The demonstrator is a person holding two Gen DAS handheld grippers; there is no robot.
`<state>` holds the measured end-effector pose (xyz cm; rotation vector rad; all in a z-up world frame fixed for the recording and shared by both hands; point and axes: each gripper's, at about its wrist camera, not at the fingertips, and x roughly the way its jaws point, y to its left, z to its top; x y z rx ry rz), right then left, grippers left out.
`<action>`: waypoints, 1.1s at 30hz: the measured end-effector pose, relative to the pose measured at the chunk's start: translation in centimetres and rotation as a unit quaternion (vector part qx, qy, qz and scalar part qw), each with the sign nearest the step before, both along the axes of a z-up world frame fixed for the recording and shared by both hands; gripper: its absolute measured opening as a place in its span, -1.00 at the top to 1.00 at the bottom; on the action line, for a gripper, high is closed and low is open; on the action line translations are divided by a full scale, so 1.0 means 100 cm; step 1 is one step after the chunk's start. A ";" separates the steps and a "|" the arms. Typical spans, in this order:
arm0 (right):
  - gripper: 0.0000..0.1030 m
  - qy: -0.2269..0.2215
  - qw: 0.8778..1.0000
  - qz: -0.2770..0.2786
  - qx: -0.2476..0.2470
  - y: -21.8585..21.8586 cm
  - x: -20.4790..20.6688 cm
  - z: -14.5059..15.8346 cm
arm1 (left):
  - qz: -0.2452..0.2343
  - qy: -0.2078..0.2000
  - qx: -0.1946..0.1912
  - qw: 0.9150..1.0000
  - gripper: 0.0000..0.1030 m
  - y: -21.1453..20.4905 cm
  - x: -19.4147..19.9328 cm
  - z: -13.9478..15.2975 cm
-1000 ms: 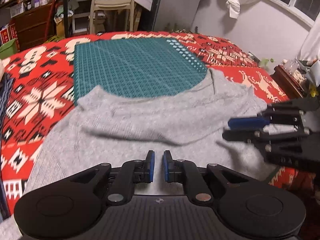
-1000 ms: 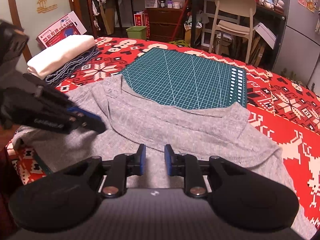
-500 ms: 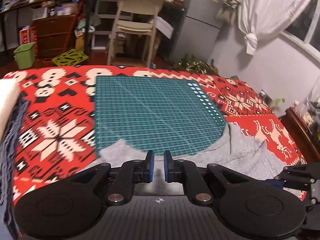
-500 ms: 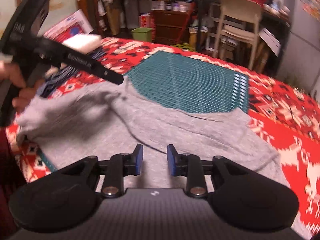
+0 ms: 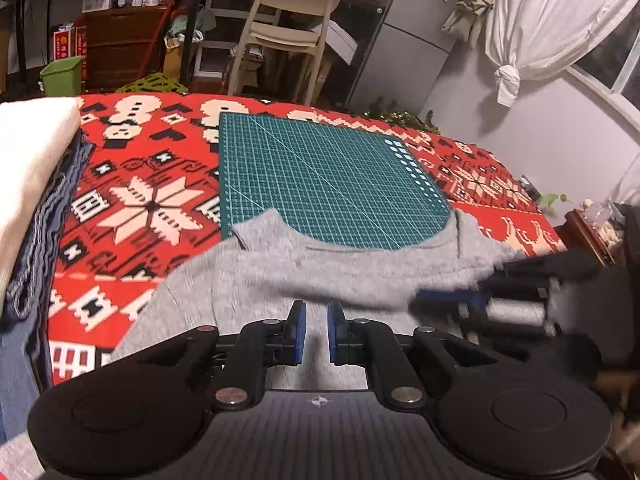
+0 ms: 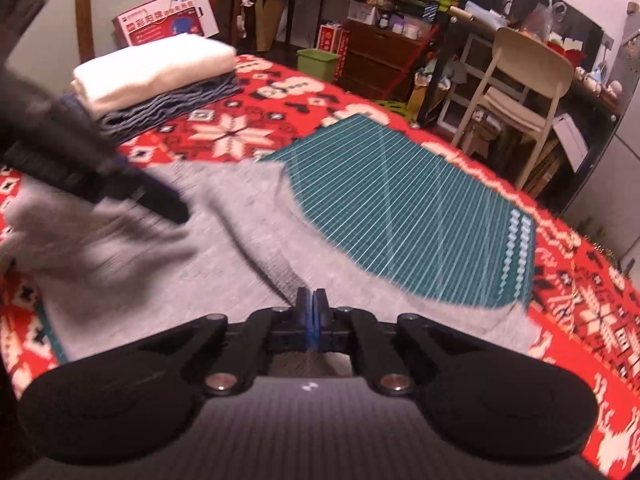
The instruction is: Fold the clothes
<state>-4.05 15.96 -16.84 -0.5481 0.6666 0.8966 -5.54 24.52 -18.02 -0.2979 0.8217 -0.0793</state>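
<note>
A grey garment (image 5: 320, 276) lies spread on the near half of a bed covered with a red patterned blanket (image 5: 152, 208), its far edge lapping over the near edge of a green cutting mat (image 5: 332, 184) in the bed's middle.

The left wrist view shows the left gripper (image 5: 317, 334) low over the garment near the bed's near edge, its 2 blue-padded fingers (image 5: 298, 332) parted by a narrow gap with nothing between them. The same view shows the right gripper (image 5: 448, 298) at the right side, blurred, with blue pads reaching onto the garment's right part; from here you cannot tell how its fingers stand.

The right wrist view settles that: the right gripper's (image 6: 311, 318) fingers (image 6: 305, 320) are pressed together, and a fold of the garment (image 6: 256, 248) runs straight up to their tips, so they appear clamped on the cloth, though the pinch itself is hidden behind them. This view also shows the left gripper (image 6: 160, 200) as a dark blurred shape over the garment's left part, where the cloth is smeared by motion.

A stack of folded clothes (image 6: 160, 76), white on top of blue, sits at the bed's far left corner; only its edge shows in the left wrist view. A chair (image 5: 296, 28) stands beyond the bed's far edge.
</note>
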 end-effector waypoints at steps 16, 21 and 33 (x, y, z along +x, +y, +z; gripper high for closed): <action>0.81 0.014 0.998 -0.054 0.025 -0.016 0.029 0.005 | 0.025 -0.020 0.039 0.999 0.68 0.016 0.018 0.000; 0.76 0.029 0.995 -0.086 0.051 -0.045 0.032 0.012 | 0.052 0.002 0.022 0.998 0.56 0.045 0.033 -0.011; 0.63 0.006 0.985 -0.162 0.051 -0.112 0.033 0.023 | 0.085 -0.044 0.036 0.995 1.00 0.043 0.014 -0.003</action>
